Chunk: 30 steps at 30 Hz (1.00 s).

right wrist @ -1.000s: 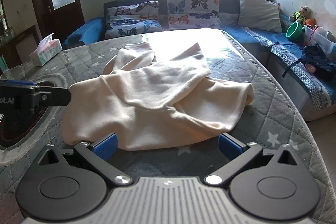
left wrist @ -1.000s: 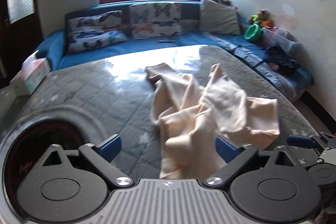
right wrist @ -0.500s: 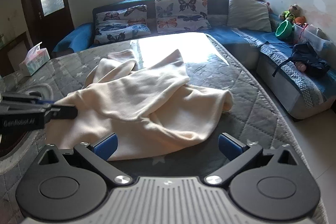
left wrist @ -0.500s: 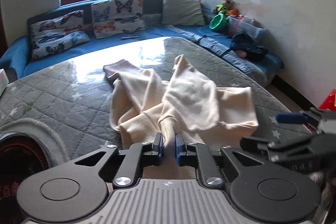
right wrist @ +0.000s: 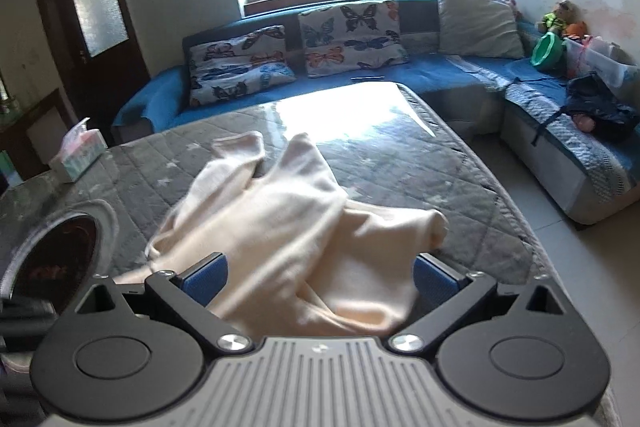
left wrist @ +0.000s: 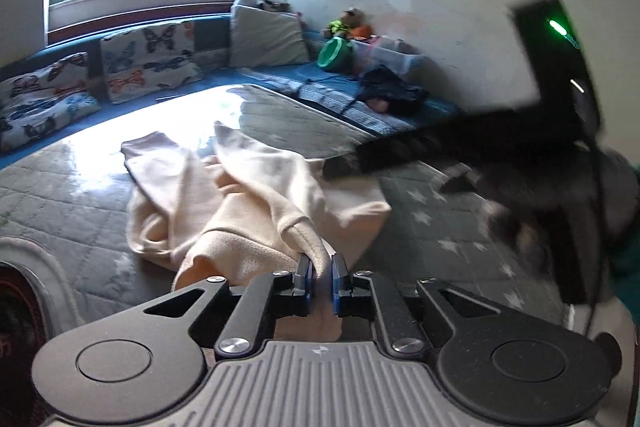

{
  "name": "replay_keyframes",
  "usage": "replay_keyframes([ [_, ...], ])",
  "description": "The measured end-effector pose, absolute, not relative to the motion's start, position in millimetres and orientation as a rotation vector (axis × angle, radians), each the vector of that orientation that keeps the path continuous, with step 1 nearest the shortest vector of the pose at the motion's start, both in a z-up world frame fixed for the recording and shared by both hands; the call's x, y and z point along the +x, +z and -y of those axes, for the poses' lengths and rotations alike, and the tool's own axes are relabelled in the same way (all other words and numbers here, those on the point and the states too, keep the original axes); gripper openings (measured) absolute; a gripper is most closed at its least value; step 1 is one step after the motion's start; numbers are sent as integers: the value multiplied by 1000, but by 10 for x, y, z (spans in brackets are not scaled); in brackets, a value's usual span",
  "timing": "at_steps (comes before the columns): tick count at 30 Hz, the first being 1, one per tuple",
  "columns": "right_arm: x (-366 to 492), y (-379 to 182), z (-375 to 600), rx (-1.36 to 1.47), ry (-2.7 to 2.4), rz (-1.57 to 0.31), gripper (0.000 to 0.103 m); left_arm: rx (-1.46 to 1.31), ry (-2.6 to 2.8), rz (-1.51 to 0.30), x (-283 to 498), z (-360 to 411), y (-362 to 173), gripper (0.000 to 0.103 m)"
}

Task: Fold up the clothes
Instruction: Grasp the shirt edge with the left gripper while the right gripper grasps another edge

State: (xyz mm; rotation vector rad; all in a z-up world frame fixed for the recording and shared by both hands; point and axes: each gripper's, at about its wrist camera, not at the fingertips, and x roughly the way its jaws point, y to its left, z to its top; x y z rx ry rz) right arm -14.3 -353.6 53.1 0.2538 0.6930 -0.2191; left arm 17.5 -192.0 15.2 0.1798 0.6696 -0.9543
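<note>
A cream garment (left wrist: 248,203) lies crumpled on the grey quilted table (left wrist: 60,195). My left gripper (left wrist: 320,277) is shut on a fold of its near edge and lifts that fold a little. In the right wrist view the same garment (right wrist: 288,239) fills the middle, and my right gripper (right wrist: 318,277) is open with its blue pads on either side of the near edge of the cloth. The right gripper also shows in the left wrist view (left wrist: 472,147) as a blurred dark shape over the cloth's right side.
A blue corner sofa (right wrist: 460,75) with butterfly cushions (right wrist: 348,31) runs behind and right of the table. A tissue box (right wrist: 80,153) stands at the table's far left. A round dark inset (right wrist: 60,259) sits at the near left. Toys and a green bowl (right wrist: 548,49) lie on the sofa.
My left gripper went from open to shut on the garment's near fold and raised it. My right gripper moved in low over the cloth's near edge, still open.
</note>
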Motion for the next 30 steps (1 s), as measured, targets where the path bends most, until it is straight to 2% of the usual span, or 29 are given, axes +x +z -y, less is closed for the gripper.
replay_keyframes([
  [3, -37, 543, 3470, 232, -188, -702, 98, 173, -1005, -695, 67, 1937, 96, 10],
  [8, 172, 486, 3323, 203, -111, -746, 90, 185, -1077, -745, -80, 2002, -28, 10],
  [14, 400, 337, 3146, 146, -54, -822, 79, 146, -1089, -774, 54, 1944, -15, 15],
  [16, 449, 286, 3122, 132, -43, -838, 71, 126, -1089, -773, 89, 1882, 20, 16],
  [18, 475, 243, 3118, 119, -44, -854, 65, 113, -1086, -770, 121, 1823, 45, 25],
  [20, 501, 201, 3113, 105, -46, -871, 59, 104, -1074, -765, 165, 1761, 68, 41],
  [24, 483, 205, 3165, 112, -45, -873, 45, 82, -1047, -745, 321, 1608, 138, 41],
  [30, 466, 264, 3146, 122, -13, -858, 44, 46, -966, -720, 543, 1415, 233, 39],
])
